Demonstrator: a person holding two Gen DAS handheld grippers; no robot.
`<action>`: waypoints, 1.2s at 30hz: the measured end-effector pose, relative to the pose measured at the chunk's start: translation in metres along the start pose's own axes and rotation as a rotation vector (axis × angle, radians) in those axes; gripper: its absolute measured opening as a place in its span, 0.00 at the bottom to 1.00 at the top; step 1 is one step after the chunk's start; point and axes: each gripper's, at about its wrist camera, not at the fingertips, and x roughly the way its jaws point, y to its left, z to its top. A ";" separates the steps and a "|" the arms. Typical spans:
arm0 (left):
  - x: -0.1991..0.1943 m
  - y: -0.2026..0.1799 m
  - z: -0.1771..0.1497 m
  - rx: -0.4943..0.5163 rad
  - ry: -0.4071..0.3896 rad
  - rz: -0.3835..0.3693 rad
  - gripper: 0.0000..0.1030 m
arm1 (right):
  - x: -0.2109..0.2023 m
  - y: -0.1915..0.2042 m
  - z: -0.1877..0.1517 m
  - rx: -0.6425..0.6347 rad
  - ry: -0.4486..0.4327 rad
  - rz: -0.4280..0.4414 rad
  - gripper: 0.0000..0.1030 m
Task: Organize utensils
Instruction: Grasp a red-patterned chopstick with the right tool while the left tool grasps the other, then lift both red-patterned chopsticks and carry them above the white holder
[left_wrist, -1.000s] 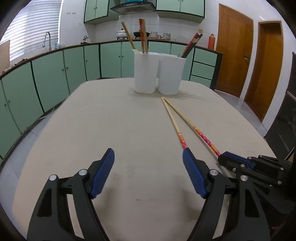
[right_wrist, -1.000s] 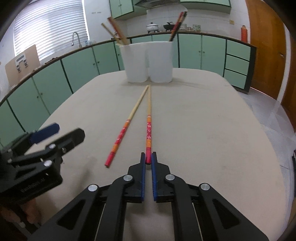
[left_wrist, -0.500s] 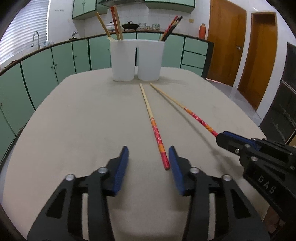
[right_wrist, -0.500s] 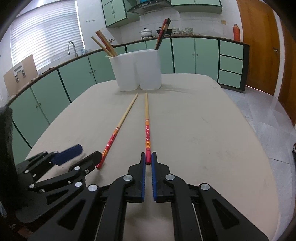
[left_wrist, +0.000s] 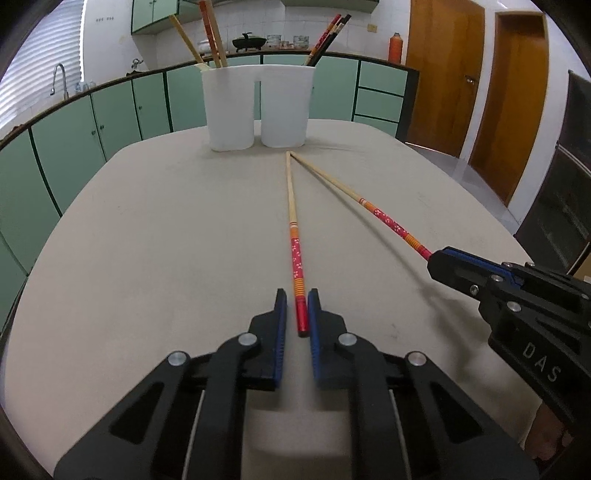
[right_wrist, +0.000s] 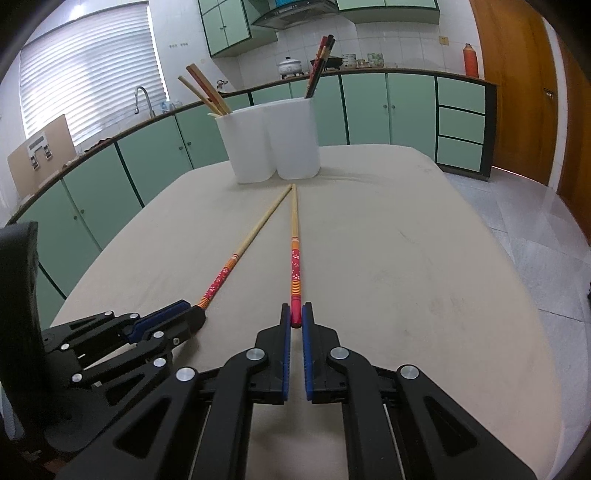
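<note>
both tongs sit low over the beige table (left_wrist: 147, 229), each closed on the red end of its own chopstick. left tongs (left_wrist: 296, 312) pinch the left chopstick (left_wrist: 292, 221) between blue pads (left_wrist: 280, 325), its red tip lying in the narrow gap. right tongs (right_wrist: 296, 317) clamp the right chopstick (right_wrist: 294, 251) the same way, with only the very end of the stick caught between the pads. the two chopsticks lie on the table in a narrow v, their pale wooden tips almost touching just in front of the white holder (right_wrist: 273, 140). that holder stands at the far end of the table with two compartments side by side; light wooden chopsticks (right_wrist: 203, 90) lean out of the left one, dark chopsticks (right_wrist: 319, 61) out of the right. green cabinets (left_wrist: 81, 125) line the wall behind.
</note>
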 end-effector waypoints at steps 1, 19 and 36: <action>0.000 0.000 0.000 -0.001 0.000 0.000 0.09 | 0.000 0.000 0.000 0.001 0.001 0.000 0.06; -0.046 0.011 0.029 -0.001 -0.133 0.010 0.05 | -0.023 -0.006 0.024 -0.038 -0.074 -0.012 0.06; -0.110 0.022 0.097 -0.008 -0.320 -0.014 0.05 | -0.077 0.011 0.102 -0.090 -0.249 0.075 0.06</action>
